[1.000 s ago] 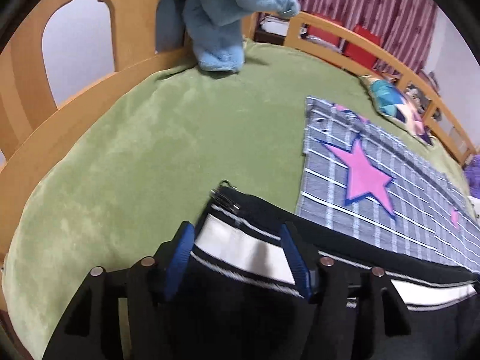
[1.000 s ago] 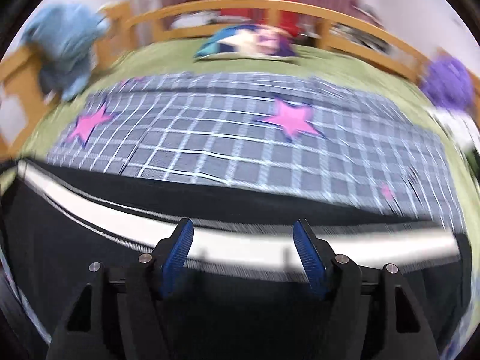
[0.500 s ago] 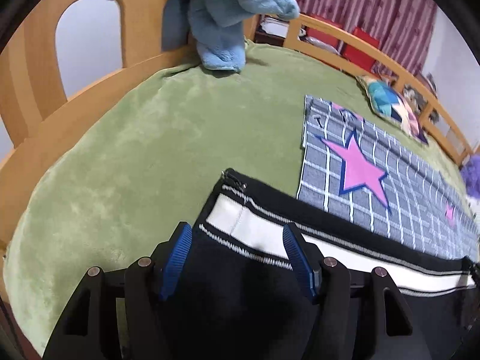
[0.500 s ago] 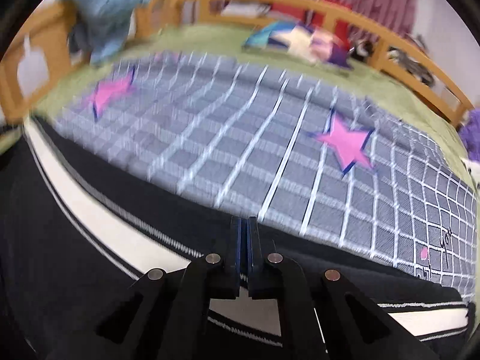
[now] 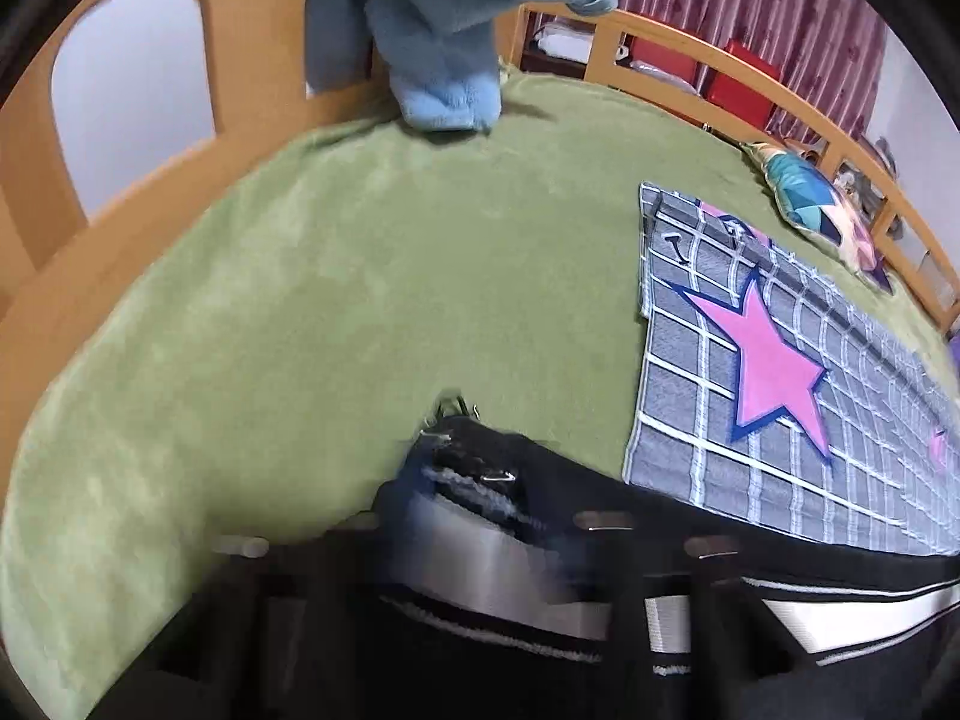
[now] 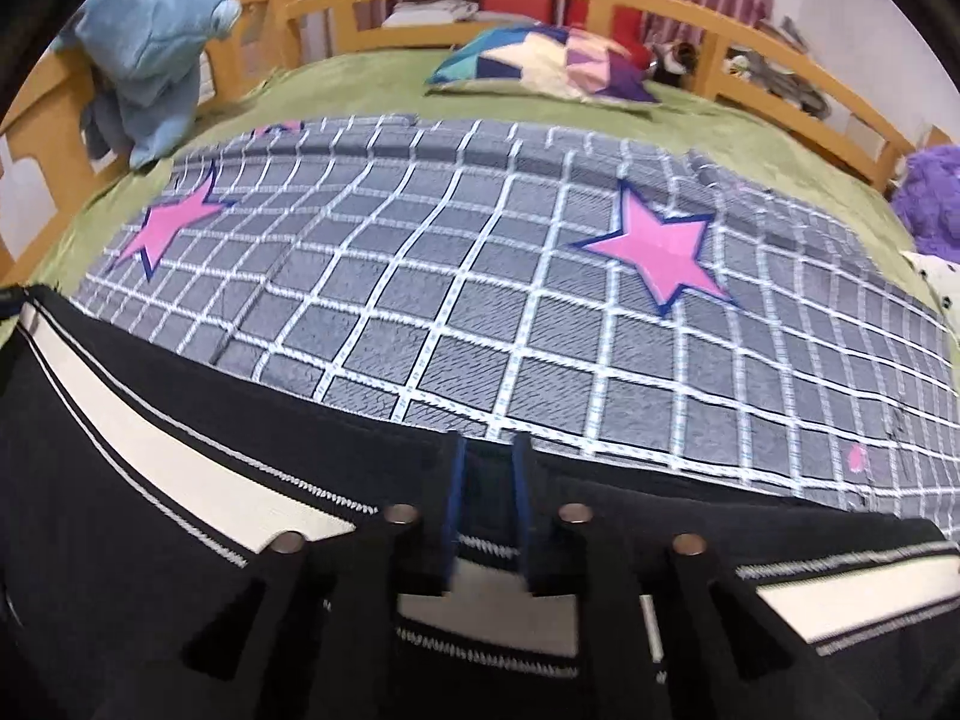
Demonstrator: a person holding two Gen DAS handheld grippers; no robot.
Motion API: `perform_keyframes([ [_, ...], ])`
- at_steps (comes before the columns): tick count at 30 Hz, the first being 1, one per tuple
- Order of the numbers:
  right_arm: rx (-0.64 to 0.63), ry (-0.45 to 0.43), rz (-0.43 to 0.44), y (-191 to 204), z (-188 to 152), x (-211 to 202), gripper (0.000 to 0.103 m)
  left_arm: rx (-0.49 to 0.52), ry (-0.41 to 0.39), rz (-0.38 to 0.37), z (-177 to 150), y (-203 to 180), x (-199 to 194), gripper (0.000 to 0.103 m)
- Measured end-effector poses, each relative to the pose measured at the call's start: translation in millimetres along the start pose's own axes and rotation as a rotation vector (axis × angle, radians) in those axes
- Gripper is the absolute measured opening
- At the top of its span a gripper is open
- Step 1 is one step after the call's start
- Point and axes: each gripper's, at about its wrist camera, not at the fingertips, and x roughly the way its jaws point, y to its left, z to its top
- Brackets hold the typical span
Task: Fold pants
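At near edge of bed [image 6: 372, 84]: black pants [image 6: 120, 480], white-striped. Left claw [image 5: 480, 546] closing over hem corner, blurred; right claw [image 6: 486, 510] opening astride fabric. Advice: pinch both layers before lifting.

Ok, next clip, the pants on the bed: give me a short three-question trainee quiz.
1. In the right wrist view, what lies just beyond the black pants? A) a wooden tray B) a grey checked blanket with pink stars C) a laundry basket
2. True or false: the blue plush toy lies on the pants.
3. Fill in: the broad stripe along the pants is ____.
Key: 1 B. 2 false: the toy sits by the wooden bed rail. 3 white.
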Motion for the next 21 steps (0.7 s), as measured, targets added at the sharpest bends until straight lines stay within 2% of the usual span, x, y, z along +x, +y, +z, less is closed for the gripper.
perform_keyframes([
  [1, 0.011, -0.009, 0.001, -2, -1, -5, 0.035, 0.009, -0.018, -0.005, 2, -1, 0, 0.025],
  [2, 0.028, -0.021, 0.002, -3, -5, -13, 0.037, 0.004, -0.026, -0.009, 3, 0, 0, 0.025],
  [3, 0.044, -0.03, 0.002, -4, -10, -21, 0.04, -0.003, -0.014, -0.011, 5, 2, 2, 0.025],
  [4, 0.05, -0.033, 0.002, -4, -14, -25, 0.048, -0.012, 0.005, -0.012, 5, 3, 5, 0.027],
  [5, 0.055, -0.029, -0.002, -2, -20, -28, 0.055, -0.017, 0.015, -0.008, 4, 4, 6, 0.032],
  [6, 0.056, -0.011, -0.015, 0, -25, -25, 0.065, -0.02, 0.028, 0.003, 4, 5, 3, 0.042],
  [8, 0.039, 0.063, -0.072, 6, -35, -7, 0.066, -0.033, 0.049, 0.021, 0, 10, -9, 0.057],
  [9, 0.034, 0.089, -0.096, 8, -41, 3, 0.067, -0.043, 0.038, 0.0, -5, 14, -23, 0.057],
  [11, 0.033, 0.062, -0.122, 11, -41, 4, 0.067, -0.047, 0.03, -0.042, -16, 21, -47, 0.057],
  [13, 0.082, 0.062, -0.117, 10, -36, -6, 0.063, -0.037, 0.025, -0.066, -30, 30, -72, 0.063],
  [15, 0.15, 0.03, -0.073, 9, -35, -24, 0.063, -0.044, 0.011, -0.077, -48, 43, -98, 0.072],
  [17, 0.172, -0.012, -0.031, 16, -38, -47, 0.064, -0.068, 0.004, -0.093, -67, 58, -119, 0.073],
  [21, 0.147, -0.069, -0.028, 39, -56, -87, 0.069, -0.172, 0.018, -0.15, -112, 90, -140, 0.073],
])
